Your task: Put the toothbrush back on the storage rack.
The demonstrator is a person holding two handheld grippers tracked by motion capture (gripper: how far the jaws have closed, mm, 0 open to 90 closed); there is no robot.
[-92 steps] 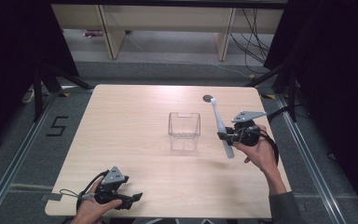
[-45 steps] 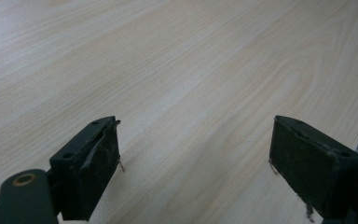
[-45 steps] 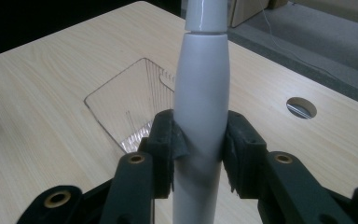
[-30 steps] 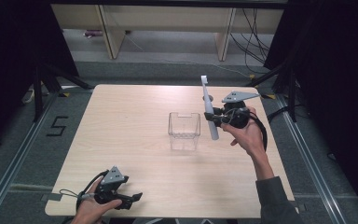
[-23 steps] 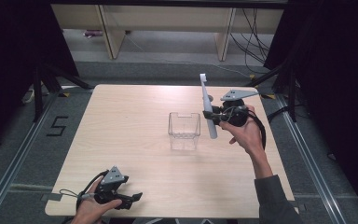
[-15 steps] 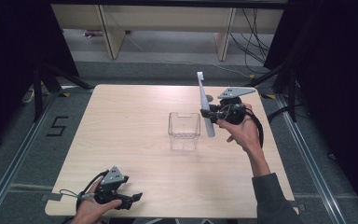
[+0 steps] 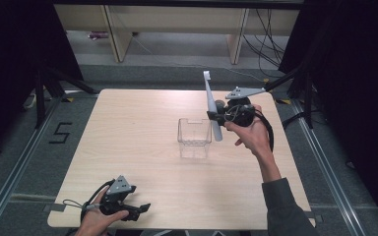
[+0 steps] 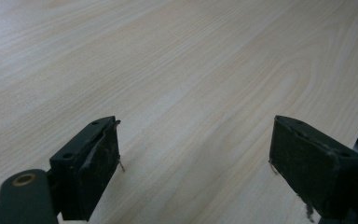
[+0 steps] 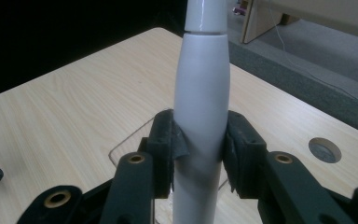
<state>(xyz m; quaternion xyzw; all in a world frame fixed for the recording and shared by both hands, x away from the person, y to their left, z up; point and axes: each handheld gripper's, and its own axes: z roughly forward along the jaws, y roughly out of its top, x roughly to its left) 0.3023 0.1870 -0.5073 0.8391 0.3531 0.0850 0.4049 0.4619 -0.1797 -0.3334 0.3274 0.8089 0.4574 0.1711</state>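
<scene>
The right gripper [image 7: 215,117], clamped on the electric toothbrush [image 7: 210,105] low on its handle, could let it swing and clip the clear container's [image 7: 194,133] right rim, tipping it.

Tabletop [image 7: 128,128]: pale wood with a lengthwise grain, rounded corners, resting on a metal frame.
Hole [image 9: 324,149]: a small round grey opening in the tabletop, near its far edge.
Floor marking [image 7: 60,132]: a black "5" taped on the grey floor, left of the tabletop.
Shelf unit [image 7: 177,19]: light wood, standing beyond the tabletop, with a small pinkish item on its low board.
Cables [image 7: 268,34]: dark, hanging and trailing at the far right.
Curtains [image 7: 10,59]: black, on both sides.
</scene>
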